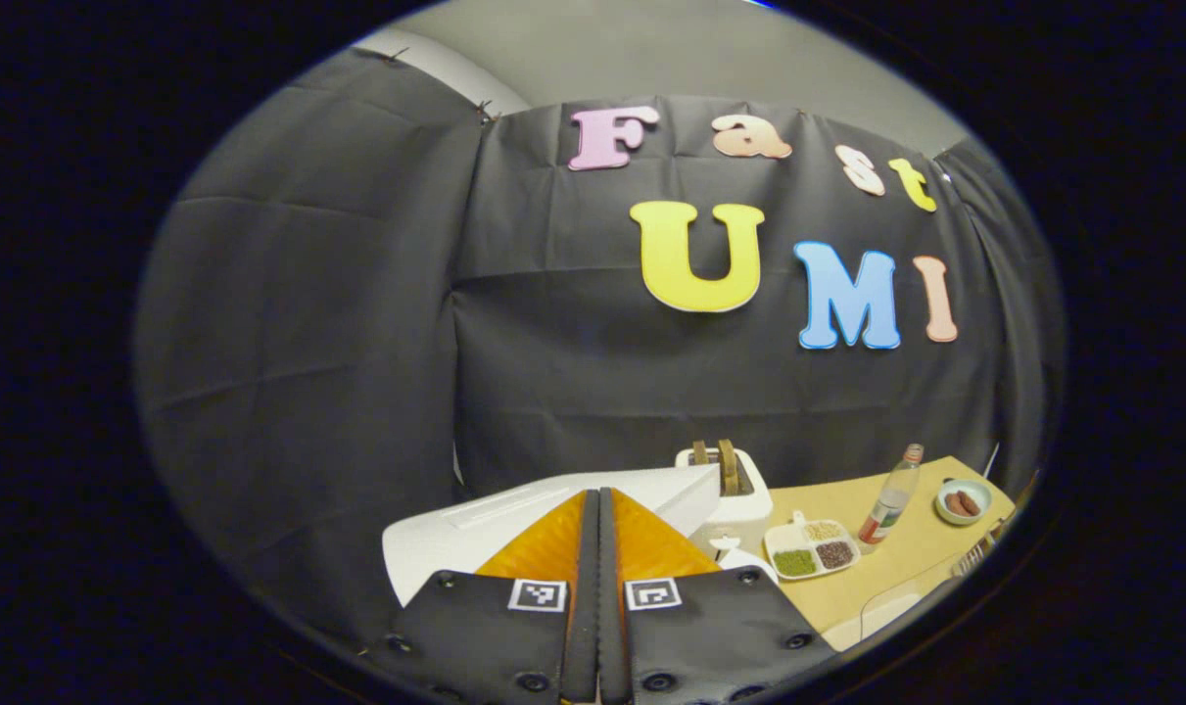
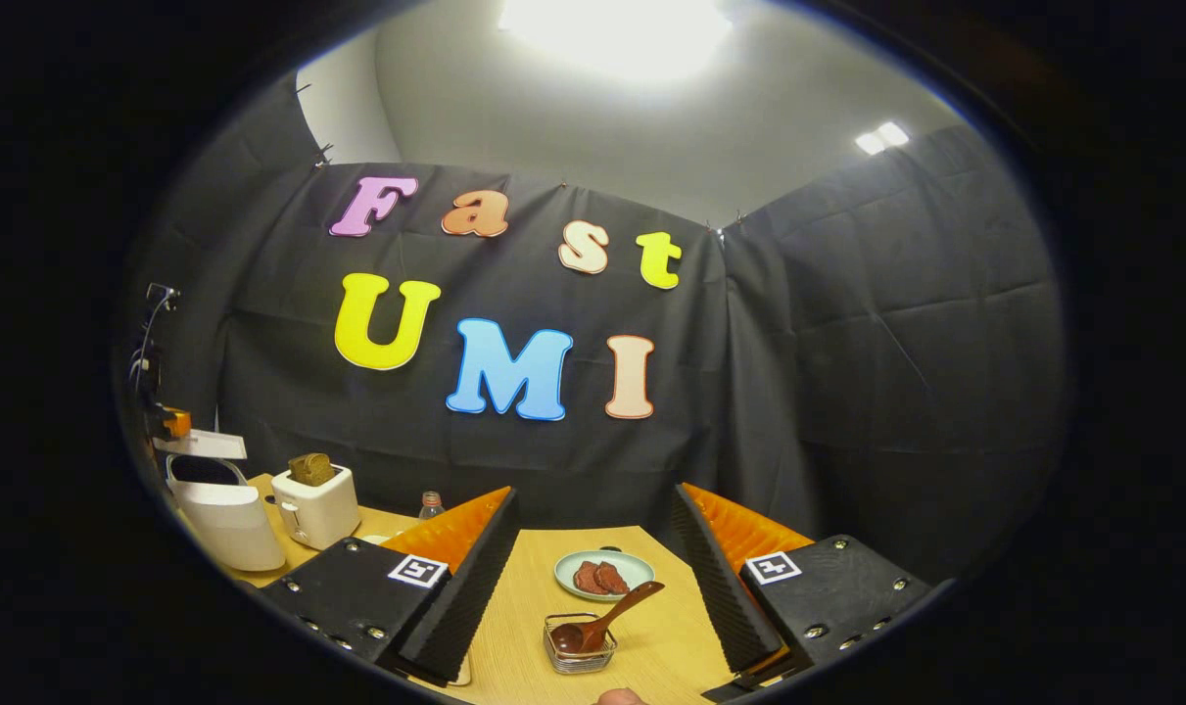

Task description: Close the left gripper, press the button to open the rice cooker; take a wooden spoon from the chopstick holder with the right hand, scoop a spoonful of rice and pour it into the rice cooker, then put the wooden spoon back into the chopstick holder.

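In the left gripper view my left gripper [image 1: 599, 497] is shut, its fingers pressed together with nothing between them, right in front of the raised white lid [image 1: 514, 519] of the rice cooker. In the right gripper view the white rice cooker [image 2: 225, 519] stands at the far left with its lid [image 2: 206, 444] up, and the other gripper [image 2: 169, 422] hangs just above it. My right gripper [image 2: 593, 504] is open and empty. Below and between its fingers, a brown wooden spoon [image 2: 620, 609] leans bowl-down in a small clear chopstick holder [image 2: 579, 654].
A white toaster [image 1: 735, 494] holding bread stands beside the cooker. A divided dish of grains [image 1: 810, 548], a bottle [image 1: 891, 499] and a bowl of sausages [image 1: 963, 501] sit on the wooden table [image 1: 925, 553]. Black cloth walls close in the back and sides.
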Tool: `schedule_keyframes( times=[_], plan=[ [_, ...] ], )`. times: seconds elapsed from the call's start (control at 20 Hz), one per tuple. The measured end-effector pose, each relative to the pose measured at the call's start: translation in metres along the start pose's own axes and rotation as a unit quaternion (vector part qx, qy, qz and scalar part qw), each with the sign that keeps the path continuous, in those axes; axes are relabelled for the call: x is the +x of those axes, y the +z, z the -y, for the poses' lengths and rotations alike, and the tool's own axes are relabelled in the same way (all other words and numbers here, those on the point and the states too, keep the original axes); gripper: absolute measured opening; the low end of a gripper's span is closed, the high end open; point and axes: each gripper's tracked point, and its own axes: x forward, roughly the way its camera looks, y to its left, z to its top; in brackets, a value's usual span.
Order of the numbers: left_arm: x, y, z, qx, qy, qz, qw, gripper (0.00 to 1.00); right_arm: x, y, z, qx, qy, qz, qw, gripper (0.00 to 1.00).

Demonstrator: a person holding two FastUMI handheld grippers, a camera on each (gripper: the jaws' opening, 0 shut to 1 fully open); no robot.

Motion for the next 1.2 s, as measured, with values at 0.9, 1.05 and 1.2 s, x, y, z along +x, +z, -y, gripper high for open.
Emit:
schedule_keyframes(
  times=[0.9,1.05,1.2],
  plan=[
    [-0.155,0.121,0.087,0.004,-0.020,0.137,0.990,0.96,0.065,-0.030,0.047,0.036,0.021,-0.018,0.999,0.95],
    [-0.178,0.125,0.102,0.001,-0.031,0.144,0.989,0.96,0.080,-0.045,0.052,0.053,0.024,-0.033,0.998,0.95],
    [-0.196,0.133,0.114,0.004,-0.039,0.152,0.988,0.96,0.095,-0.065,0.060,0.068,0.019,-0.053,0.996,0.95]
  ],
)
